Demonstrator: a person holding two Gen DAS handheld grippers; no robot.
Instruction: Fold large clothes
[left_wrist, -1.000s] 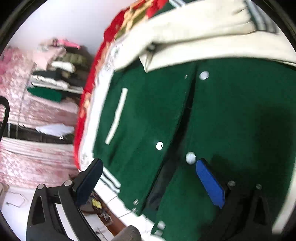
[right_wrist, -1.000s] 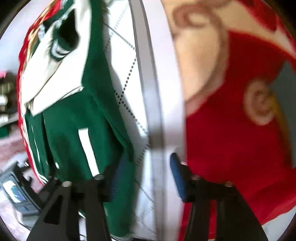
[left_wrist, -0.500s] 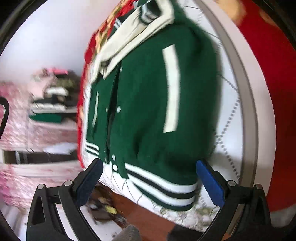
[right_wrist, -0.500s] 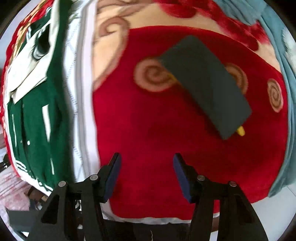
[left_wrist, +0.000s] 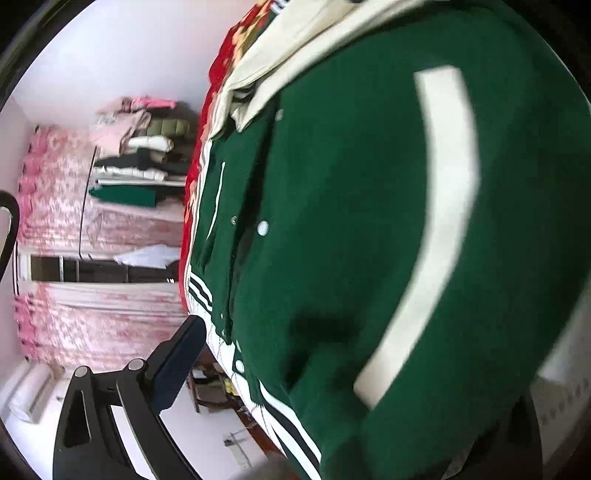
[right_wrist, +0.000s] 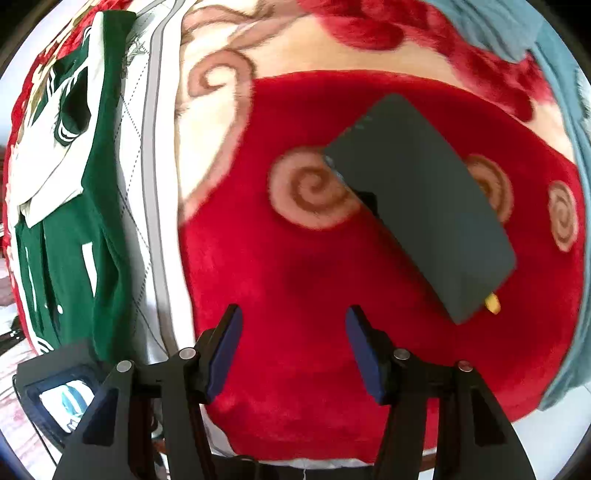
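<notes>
Green varsity jacket fills the centre and right of the left wrist frame. Body green, sleeves cream, the cream parts bunched at the top of the frame. Wide cream pocket stripe runs down the right half; white snap sits on the placket near centre. Striped green-and-white hem at lower centre. Image blurred, fabric very close to the lens.

Left gripper: only one blue-padded finger is visible, lower left, clear of the cloth edge. The other finger is hidden under or behind the green fabric at lower right. Cannot tell whether the jaws are apart or clamped on cloth.

In the right wrist frame the same jacket lies along the left edge, on a white quilted sheet with a grey band. Cuff opening visible upper left.

Right gripper: jaws spread wide, nothing between the pads, hovering over a red plush blanket with tan spirals. Well apart from the jacket.

Dark grey flat rectangular object lies on the blanket, centre right, a small yellow tip at its lower end. Teal fabric along the right edge.

Left wrist background, upper left: stack of folded clothes beside pink floral curtains.
</notes>
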